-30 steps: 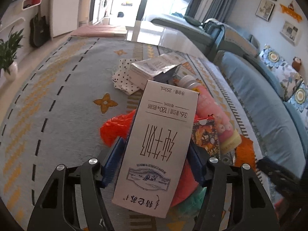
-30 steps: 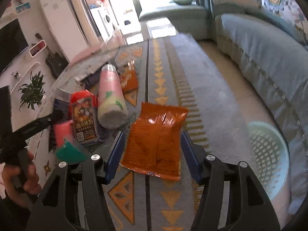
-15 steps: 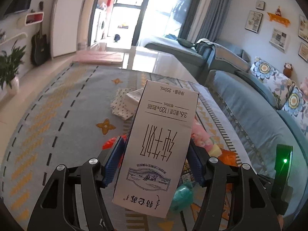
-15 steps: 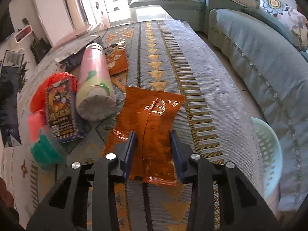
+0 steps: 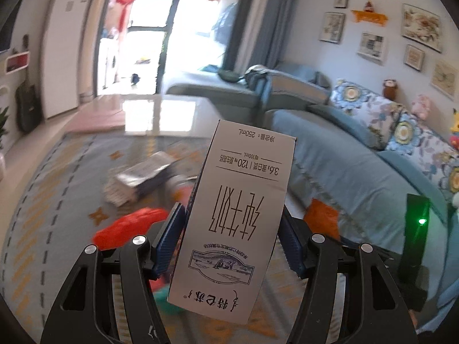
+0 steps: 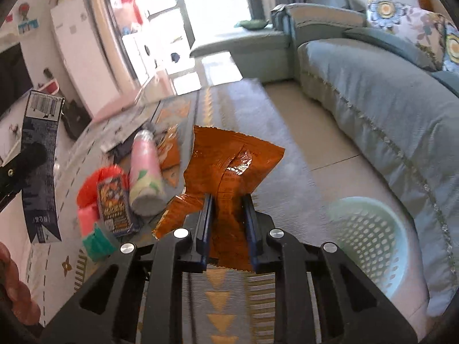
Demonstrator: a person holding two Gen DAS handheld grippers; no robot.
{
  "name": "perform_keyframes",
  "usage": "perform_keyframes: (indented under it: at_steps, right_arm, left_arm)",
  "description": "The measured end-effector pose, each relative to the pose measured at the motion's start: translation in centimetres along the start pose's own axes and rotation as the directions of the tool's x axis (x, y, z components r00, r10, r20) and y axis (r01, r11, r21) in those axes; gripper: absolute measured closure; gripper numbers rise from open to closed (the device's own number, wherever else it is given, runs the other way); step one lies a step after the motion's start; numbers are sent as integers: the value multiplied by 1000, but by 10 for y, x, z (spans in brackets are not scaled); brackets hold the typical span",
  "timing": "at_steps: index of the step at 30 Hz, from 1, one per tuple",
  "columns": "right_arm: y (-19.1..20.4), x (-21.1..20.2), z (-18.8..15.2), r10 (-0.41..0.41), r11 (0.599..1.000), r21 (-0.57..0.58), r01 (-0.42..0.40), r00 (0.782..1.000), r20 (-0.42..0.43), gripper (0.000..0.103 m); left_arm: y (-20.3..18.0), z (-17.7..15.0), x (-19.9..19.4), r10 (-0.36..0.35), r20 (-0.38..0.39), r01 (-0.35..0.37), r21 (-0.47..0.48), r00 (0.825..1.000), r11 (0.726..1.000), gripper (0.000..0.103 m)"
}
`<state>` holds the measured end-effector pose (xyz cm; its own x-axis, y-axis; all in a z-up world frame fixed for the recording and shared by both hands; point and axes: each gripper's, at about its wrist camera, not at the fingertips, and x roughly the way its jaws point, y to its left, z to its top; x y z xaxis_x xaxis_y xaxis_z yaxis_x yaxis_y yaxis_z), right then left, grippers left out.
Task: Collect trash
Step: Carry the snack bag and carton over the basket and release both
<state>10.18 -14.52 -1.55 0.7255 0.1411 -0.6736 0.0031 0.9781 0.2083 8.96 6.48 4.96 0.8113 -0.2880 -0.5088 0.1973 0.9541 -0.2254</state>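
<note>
My left gripper (image 5: 229,243) is shut on a white milk carton (image 5: 235,218) with upside-down black print, held up above the patterned table. The carton's dark side also shows at the left of the right wrist view (image 6: 40,166). My right gripper (image 6: 228,226) is shut on a crumpled orange snack wrapper (image 6: 229,166), lifted off the table. A pale green perforated trash basket (image 6: 370,238) stands on the floor to the right, beside the sofa.
On the tablecloth (image 6: 229,301) lie a pink bottle (image 6: 145,169), a red bag (image 6: 94,186), a printed box (image 6: 114,209), a green cup (image 6: 96,242), a second orange wrapper (image 6: 169,152) and a grey box (image 5: 143,175). A blue sofa (image 6: 373,100) runs along the right.
My right gripper closed on the orange wrapper and lifted it off the table. My left gripper raised the milk carton higher, tilting the view up toward the room.
</note>
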Motion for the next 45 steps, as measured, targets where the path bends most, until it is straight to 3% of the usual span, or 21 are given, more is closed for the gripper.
perform_keyframes:
  at_steps: [7,15,19,24,28,30,33,45]
  right_arm:
    - [-74,-40,4,-89,993,85,86,995,34,85]
    - [-168,-49,-19,-195,965,170,202,979,-59,85]
    - [-188,-43,-35,-222,955,174,240,968,-115,85]
    - [-200,-36,-44,-227,949,183,257,959,-169,84]
    - [-209,-25,-49,-201,943,218,253,951,-234,73]
    - [-212,-21,-51,-195,939,230,254,948,-251,72]
    - [-217,-20,-53,-201,933,247,263,947,-250,53]
    - [-210,-30,-45,-221,940,222,258,959,-179,53]
  left_arm:
    - [-84,0,14,-122,-12,122,34,992,992,42]
    - [-152,-31,56,-195,-102,202,65,976,977,42]
    - [-175,-49,81,-209,-157,222,71,965,972,42]
    - [-188,-66,102,-208,-205,226,69,956,972,42]
    - [-193,-77,116,-227,-264,252,64,937,966,40]
    - [-191,-80,122,-225,-286,250,56,931,967,37]
    - [-184,-82,123,-211,-283,233,45,936,971,31]
    - [-157,-76,111,-206,-252,220,28,946,975,32]
